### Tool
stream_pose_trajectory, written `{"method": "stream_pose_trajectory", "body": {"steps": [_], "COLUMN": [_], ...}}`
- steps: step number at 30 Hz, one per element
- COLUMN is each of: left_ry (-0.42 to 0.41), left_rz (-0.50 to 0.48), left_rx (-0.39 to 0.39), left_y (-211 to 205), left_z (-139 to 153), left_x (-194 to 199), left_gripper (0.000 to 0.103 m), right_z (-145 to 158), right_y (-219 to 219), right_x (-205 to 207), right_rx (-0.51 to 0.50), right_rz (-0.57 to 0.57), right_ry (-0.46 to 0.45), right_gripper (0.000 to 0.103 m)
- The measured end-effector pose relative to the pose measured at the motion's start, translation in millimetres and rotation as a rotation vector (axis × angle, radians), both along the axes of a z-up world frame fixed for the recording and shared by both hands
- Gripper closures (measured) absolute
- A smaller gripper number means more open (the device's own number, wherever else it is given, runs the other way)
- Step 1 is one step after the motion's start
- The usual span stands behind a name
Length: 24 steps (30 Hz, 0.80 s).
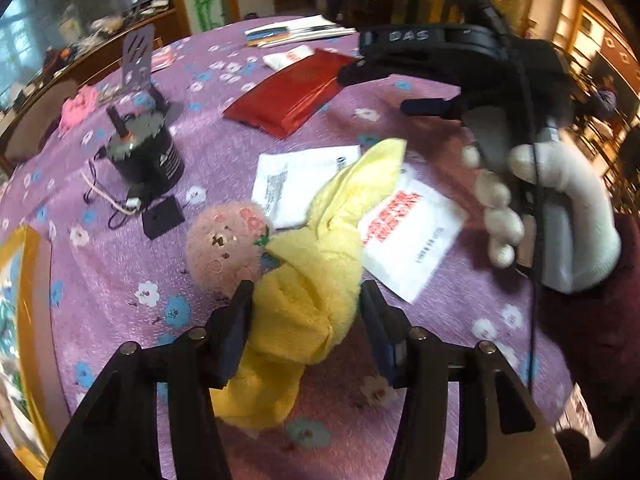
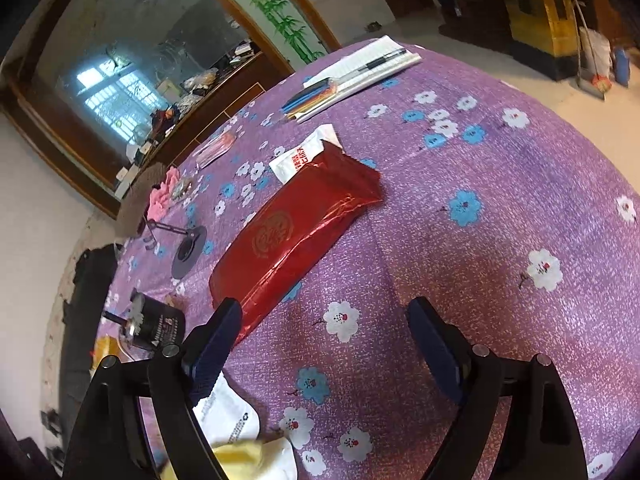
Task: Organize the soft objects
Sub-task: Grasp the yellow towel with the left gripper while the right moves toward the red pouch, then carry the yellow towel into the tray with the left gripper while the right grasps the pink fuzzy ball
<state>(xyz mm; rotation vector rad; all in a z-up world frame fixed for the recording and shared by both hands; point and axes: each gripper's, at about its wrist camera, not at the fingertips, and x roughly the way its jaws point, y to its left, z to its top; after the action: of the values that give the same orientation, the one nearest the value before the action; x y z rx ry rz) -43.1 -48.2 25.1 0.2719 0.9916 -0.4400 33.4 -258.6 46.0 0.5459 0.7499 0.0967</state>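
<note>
Left gripper (image 1: 306, 312) pinches the yellow towel (image 1: 316, 280) mid-table (image 1: 460, 320), beside the pink plush (image 1: 226, 244); right gripper (image 2: 324, 344) hangs spread and empty. Sorting looks barely begun: a pink cloth (image 1: 78, 106) waits at the far edge.

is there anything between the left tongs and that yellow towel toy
Nothing visible. The yellow towel toy already sits between the two fingers of the left tongs, with no other object in between. Its pink head pokes out past the left finger, and the white packets lie farther back on the table.
</note>
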Motion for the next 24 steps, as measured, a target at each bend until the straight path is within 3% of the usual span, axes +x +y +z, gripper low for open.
{"method": "stream_pose_trajectory", "body": {"steps": [7, 15, 18, 20, 24], "left_ry": [-0.072, -0.163, -0.183, -0.187, -0.180], "left_rz": [0.015, 0.184, 0.238, 0.266, 0.320], "left_rx": [-0.143, -0.330, -0.331, -0.334, -0.364], "left_y": [33, 130, 164, 180, 206], "left_z": [30, 76, 79, 76, 66], "left_x": [-31, -72, -86, -92, -100], "left_gripper": [0.057, 0.057, 0.057, 0.057, 0.057], "right_z": [0, -6, 1, 7, 20], "right_y": [6, -6, 9, 27, 65], "right_x": [3, 4, -3, -16, -28], "right_rx": [-0.071, 0.006, -0.062, -0.057, -0.165], "right_rz": [-0.011, 0.032, 0.118, 0.227, 0.332], "right_ry": [-0.035, -0.040, 0.034, 0.059, 0.088], "right_gripper": [0.018, 0.017, 0.017, 0.018, 0.018]}}
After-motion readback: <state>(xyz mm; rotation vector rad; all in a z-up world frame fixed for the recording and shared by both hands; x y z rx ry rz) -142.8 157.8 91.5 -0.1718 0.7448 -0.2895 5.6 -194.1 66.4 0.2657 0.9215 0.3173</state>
